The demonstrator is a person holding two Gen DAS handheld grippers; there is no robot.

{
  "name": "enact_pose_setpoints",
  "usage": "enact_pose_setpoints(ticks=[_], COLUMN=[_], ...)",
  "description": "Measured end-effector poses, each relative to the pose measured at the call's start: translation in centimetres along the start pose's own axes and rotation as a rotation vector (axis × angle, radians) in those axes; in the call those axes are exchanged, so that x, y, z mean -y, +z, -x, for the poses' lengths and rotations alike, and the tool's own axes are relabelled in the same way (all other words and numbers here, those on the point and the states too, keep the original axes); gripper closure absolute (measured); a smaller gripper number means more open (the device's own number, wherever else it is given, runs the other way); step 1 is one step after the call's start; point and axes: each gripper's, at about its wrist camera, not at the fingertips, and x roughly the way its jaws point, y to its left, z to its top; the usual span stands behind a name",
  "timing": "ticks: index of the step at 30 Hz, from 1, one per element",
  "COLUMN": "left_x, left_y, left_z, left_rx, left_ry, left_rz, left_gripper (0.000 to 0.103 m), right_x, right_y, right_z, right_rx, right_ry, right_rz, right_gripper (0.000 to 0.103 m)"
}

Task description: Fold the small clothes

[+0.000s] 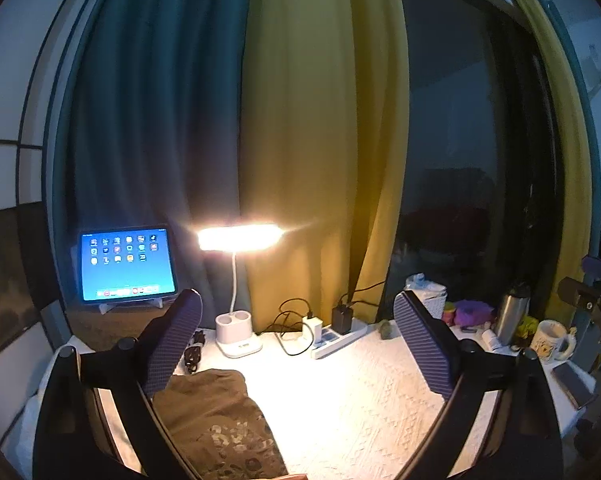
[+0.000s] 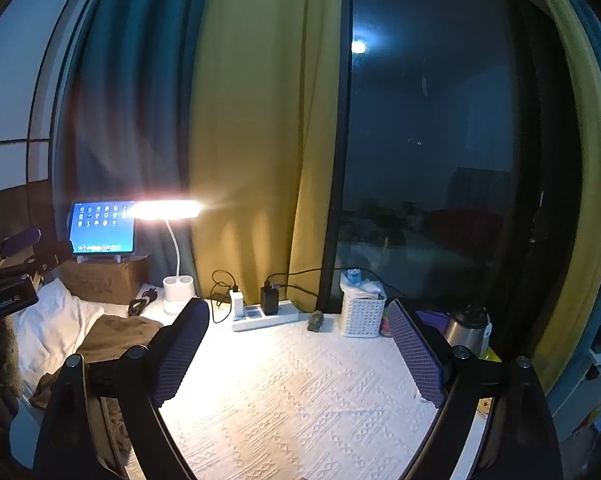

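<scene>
Both grippers are held wide apart — the left gripper [image 1: 296, 336] and the right gripper [image 2: 298, 342] — with nothing between the fingers. Under them a white patterned cloth [image 2: 300, 392] is spread. At its left side a brown garment [image 1: 216, 420] is laid folded. Farther back, a lit lamp [image 1: 238, 238] is seen.
</scene>
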Motion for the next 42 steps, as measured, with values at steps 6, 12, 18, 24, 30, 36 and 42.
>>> enact_pose_setpoints(ticks=[6,12,18,24,30,36,42], left_x=[-0.9,-1.8,-2.6,-3.8,-4.5,-4.8,-4.9], left_y=[0.6,0.9,1.3,1.7,1.4,1.3,1.3], left_z=[1.2,2.3,3.1,3.7,3.6,3.7,3.8], left_rx=[0.032,0.061,0.090,0.105,0.083,0.079,0.081], left_ry=[-0.024,-0.042,-0.060,-0.057,-0.045,-0.033,-0.027], left_rz=[0.033,0.052,0.057,0.063,0.078,0.089,0.094], left_gripper=[0.004,0.002,0.002,0.001,0.001,0.001,0.001], right_x=[-0.6,-1.5,-2.2,-3.1,-3.9,-4.2,-3.9], right_y=[0.9,1.2,1.5,2.2,2.2,2.0,1.9], right_z=[1.5,2.7,3.7,4.8,4.6,4.1,3.7], right_rx=[0.034,0.046,0.055,0.086,0.080,0.062,0.055], right_ry=[-0.014,-0.030,-0.047,-0.062,-0.049,-0.035,-0.035], right_rz=[0.009,0.021,0.028,0.036,0.038,0.046,0.043], right_gripper=[0.010,0.009,0.009,0.008,0.006,0.006,0.006])
